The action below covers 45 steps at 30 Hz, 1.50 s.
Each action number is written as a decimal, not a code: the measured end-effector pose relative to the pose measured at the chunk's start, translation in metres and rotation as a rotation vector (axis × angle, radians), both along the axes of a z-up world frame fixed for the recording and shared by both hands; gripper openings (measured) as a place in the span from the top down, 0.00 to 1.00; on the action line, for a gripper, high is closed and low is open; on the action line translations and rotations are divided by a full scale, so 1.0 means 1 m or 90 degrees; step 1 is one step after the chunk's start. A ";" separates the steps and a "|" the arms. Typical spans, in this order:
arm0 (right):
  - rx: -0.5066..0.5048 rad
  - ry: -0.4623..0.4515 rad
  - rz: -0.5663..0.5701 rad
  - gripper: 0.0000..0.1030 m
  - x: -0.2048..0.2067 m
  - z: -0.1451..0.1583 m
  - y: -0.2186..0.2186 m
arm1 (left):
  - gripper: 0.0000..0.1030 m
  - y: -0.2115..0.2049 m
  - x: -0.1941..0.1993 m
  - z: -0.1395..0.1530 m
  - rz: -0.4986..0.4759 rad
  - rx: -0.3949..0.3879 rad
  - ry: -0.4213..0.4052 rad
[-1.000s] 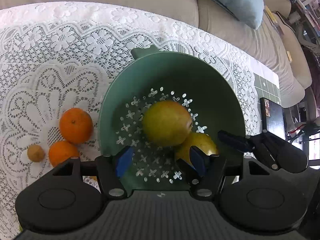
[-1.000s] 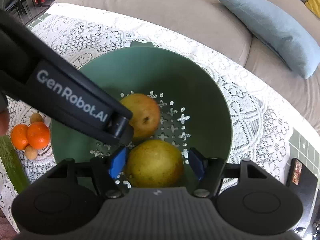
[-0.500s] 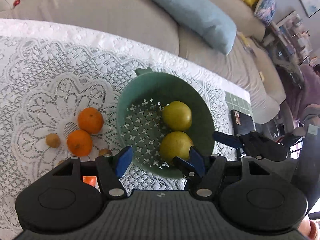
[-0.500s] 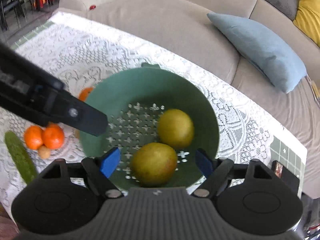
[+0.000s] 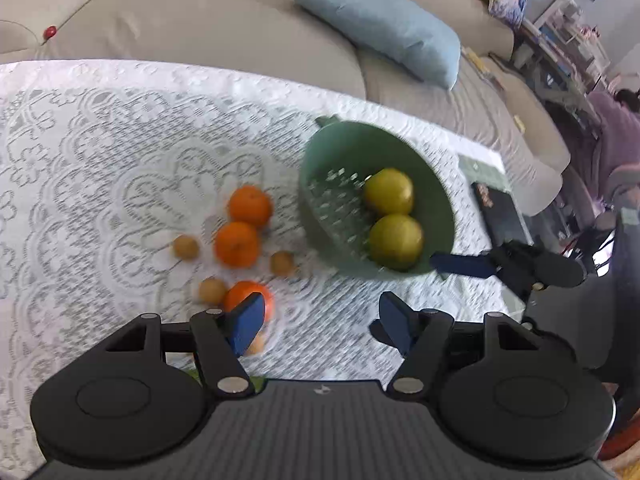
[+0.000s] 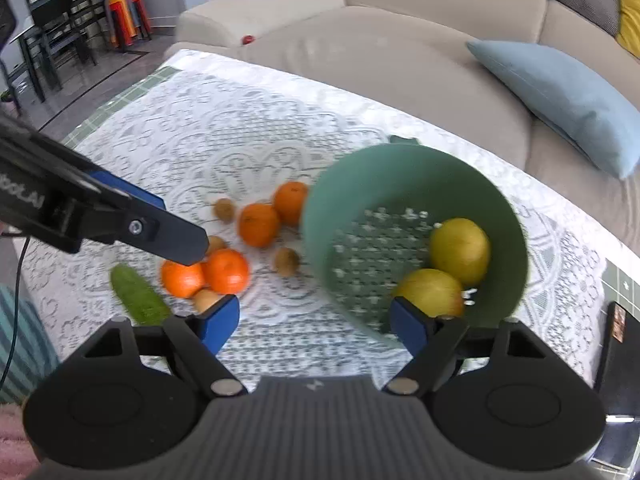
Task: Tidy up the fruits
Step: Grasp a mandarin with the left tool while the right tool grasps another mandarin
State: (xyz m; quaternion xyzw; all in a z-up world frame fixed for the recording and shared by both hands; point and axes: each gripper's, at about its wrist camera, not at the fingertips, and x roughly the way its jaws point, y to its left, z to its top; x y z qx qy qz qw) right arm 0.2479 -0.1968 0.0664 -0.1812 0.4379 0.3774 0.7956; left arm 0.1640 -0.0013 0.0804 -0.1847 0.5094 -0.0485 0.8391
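Lace cloth [image 6: 248,132] gives no grip: both my tongs, left [image 5: 320,322] and right [image 6: 316,322], gape empty; pears [image 6: 460,250] sit in the bowl [image 6: 400,168], and oranges [image 6: 258,224] beside it could roll if nudged

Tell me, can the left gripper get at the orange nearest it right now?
Probably yes. The left gripper is open and empty, and the nearest orange lies on the lace tablecloth just past its left finger, with only a small brown fruit beside it.
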 end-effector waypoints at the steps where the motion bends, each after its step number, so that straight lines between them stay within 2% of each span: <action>1: -0.001 -0.001 0.005 0.19 -0.004 -0.001 0.003 | 0.25 0.004 -0.003 -0.001 -0.002 0.007 0.003; 5: -0.002 0.000 0.016 0.19 -0.016 -0.008 0.016 | 0.25 0.020 -0.013 -0.004 -0.020 0.041 0.007; 11: 0.012 0.008 0.009 0.21 -0.018 -0.023 0.029 | 0.25 0.040 -0.028 -0.018 -0.041 0.078 -0.021; 13: 0.023 0.008 0.001 0.30 -0.020 -0.029 0.032 | 0.26 0.044 -0.033 -0.025 -0.047 0.080 -0.033; 17: 0.062 0.019 -0.009 0.38 -0.024 -0.039 0.038 | 0.31 0.045 -0.041 -0.041 -0.081 0.085 -0.051; 19: 0.075 0.026 -0.013 0.46 -0.026 -0.045 0.042 | 0.34 0.043 -0.044 -0.049 -0.101 0.086 -0.055; 22: 0.090 0.038 -0.026 0.51 -0.024 -0.054 0.046 | 0.34 0.040 -0.047 -0.059 -0.123 0.092 -0.058; 27: 0.141 0.063 -0.069 0.52 -0.020 -0.069 0.050 | 0.34 0.037 -0.048 -0.076 -0.121 0.100 -0.063; 32: 0.161 0.071 -0.124 0.55 -0.013 -0.081 0.051 | 0.34 0.030 -0.045 -0.087 -0.119 0.144 -0.086; 37: 0.193 0.068 -0.145 0.56 -0.010 -0.079 0.047 | 0.34 0.029 -0.044 -0.094 -0.117 0.138 -0.098; 45: 0.230 0.127 -0.166 0.56 -0.001 -0.096 0.047 | 0.35 0.026 -0.041 -0.103 -0.112 0.128 -0.096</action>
